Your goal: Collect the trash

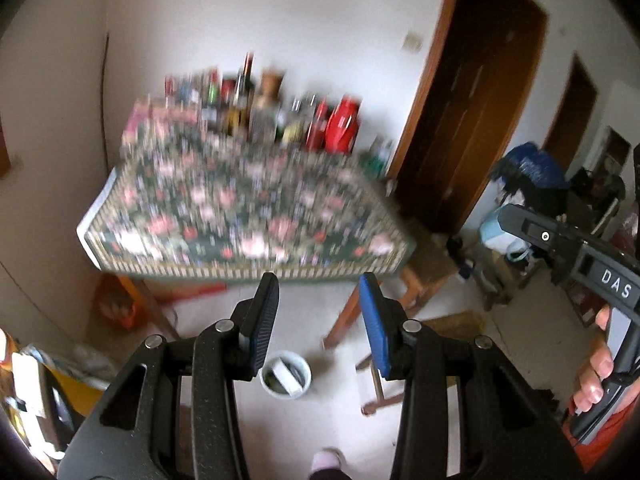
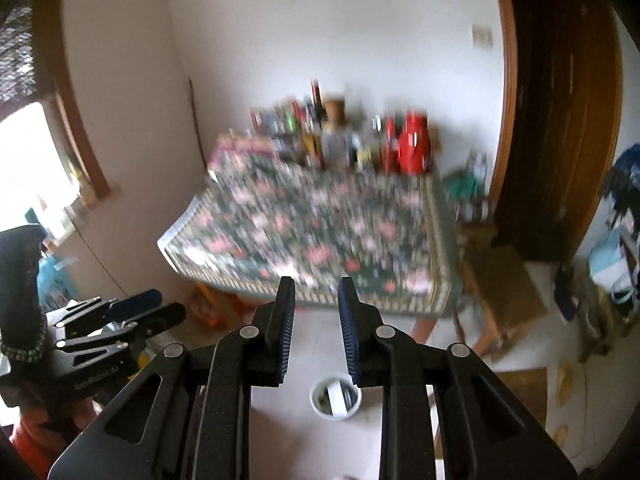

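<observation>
A small white trash bin (image 1: 286, 374) stands on the pale floor in front of the table, with a white box and other scraps inside; it also shows in the right wrist view (image 2: 335, 399). My left gripper (image 1: 319, 285) is open and empty, held high above the floor and the bin. My right gripper (image 2: 316, 287) is open and empty, also held above the bin. The left gripper shows at the left of the right wrist view (image 2: 160, 306). The right gripper's body shows at the right of the left wrist view (image 1: 568, 248), its fingertips out of sight there.
A table with a floral cloth (image 1: 240, 216) stands against the wall, with several bottles and a red jug (image 1: 340, 126) at its back. A wooden stool (image 2: 504, 292) stands right of it. A brown door (image 1: 472, 120) and clutter (image 1: 532, 184) are at right.
</observation>
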`<control>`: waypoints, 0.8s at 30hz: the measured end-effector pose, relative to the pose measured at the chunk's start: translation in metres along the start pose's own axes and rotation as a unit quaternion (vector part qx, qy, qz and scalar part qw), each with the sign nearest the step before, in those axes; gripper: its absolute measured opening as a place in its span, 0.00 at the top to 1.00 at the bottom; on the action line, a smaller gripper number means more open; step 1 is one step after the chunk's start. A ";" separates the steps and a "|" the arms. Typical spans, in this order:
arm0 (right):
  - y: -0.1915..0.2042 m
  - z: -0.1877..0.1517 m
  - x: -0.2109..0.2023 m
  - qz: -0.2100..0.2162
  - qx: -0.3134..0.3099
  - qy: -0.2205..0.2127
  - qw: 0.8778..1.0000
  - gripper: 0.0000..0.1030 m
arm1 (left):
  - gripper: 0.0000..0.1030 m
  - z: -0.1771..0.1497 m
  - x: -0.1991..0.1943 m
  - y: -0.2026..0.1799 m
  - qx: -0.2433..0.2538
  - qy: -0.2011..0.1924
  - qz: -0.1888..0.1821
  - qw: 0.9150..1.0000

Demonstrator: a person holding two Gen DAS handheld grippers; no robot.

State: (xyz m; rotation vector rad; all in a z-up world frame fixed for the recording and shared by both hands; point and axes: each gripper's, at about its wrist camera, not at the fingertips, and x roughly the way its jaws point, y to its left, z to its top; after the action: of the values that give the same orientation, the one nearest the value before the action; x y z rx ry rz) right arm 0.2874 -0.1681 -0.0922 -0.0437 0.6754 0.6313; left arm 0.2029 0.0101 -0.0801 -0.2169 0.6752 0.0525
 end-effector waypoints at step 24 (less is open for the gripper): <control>0.107 -0.043 -0.174 -0.033 -0.016 -0.131 0.991 0.10 | 0.12 -0.048 -0.228 0.009 0.035 -0.138 0.000 0.990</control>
State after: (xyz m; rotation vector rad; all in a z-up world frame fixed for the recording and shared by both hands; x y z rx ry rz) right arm 0.0983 -0.1839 -0.0054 -0.0135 0.4088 0.5715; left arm -0.0053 0.0140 0.0241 -0.1391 0.4009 0.0566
